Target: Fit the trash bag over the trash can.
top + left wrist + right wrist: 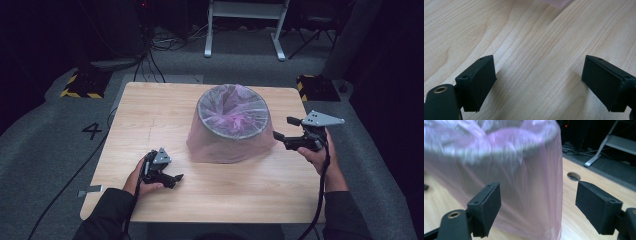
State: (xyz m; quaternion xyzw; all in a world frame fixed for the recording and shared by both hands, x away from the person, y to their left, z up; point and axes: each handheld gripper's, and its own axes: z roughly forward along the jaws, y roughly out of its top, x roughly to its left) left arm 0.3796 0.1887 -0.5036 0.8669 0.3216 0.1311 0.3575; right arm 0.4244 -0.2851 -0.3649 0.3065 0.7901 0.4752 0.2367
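**Mia:** Black jaws, wide apart! That is the right gripper [537,207]. Nothing is pinched between them.

**Ben:** What is in front of them?

**Mia:** The bin [499,170]. A thin pink bag [529,202] is pulled over it and hangs down its side. The jaws point at that side, near the bin, but they do not touch it.

**Ben:** And from up high?

**Mia:** The right gripper [286,129] is held up just beside the bin [232,125], on its right side. A hand [320,155] holds it from behind.

**Ben:** What about the other one?

**Mia:** The left gripper [539,85] has its jaws far apart too, with only wood under them. A little corner of the pink bag [556,3] peeks in at the top of the left gripper view.

**Ben:** Where is it from the bin?

**Mia:** From up high, the left gripper [172,180] is low on the wood, in front of the bin and off to its left, well apart from it. A hand [142,182] is wrapped around it.

**Ben:** And where is the bin?

**Mia:** It stands upright in the middle of the wooden table [150,115]. The pink bag [230,145] covers its rim and spreads out at the bottom. I can see a round hole [574,176] in the table behind the bin, in the right gripper view.
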